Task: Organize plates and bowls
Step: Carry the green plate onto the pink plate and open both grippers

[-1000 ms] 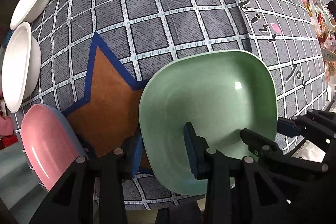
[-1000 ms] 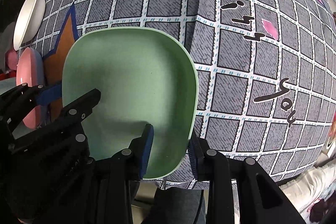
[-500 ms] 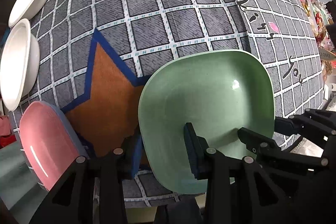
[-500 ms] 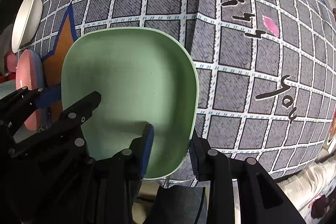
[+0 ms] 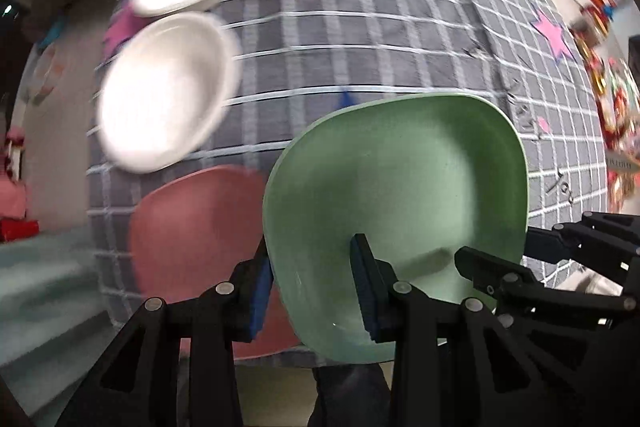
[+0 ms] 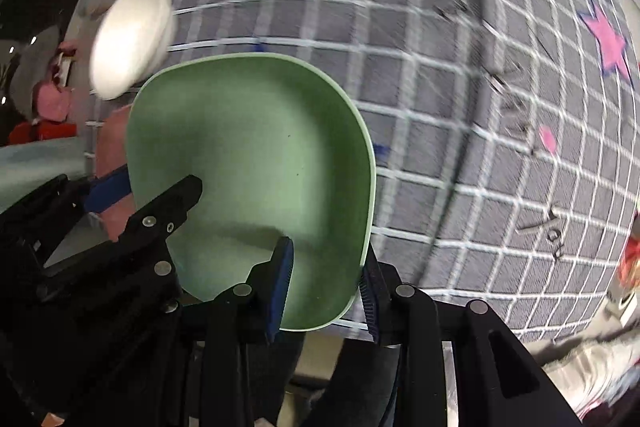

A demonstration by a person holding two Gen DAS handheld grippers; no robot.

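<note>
Both the left gripper [image 5: 312, 291] and right gripper [image 6: 324, 287] clamp their jaws on the rim of the square pale-green plastic plate [image 5: 400, 211], above the desk's near edge, beside a pink plate [image 5: 192, 231].

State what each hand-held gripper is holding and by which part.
Both hold the green plate: the left hand-held gripper clamps its near left rim, the right hand-held gripper its near right rim.

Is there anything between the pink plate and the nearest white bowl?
Nothing but checked cloth: the left wrist view shows only that between pink plate and white bowl.
</note>
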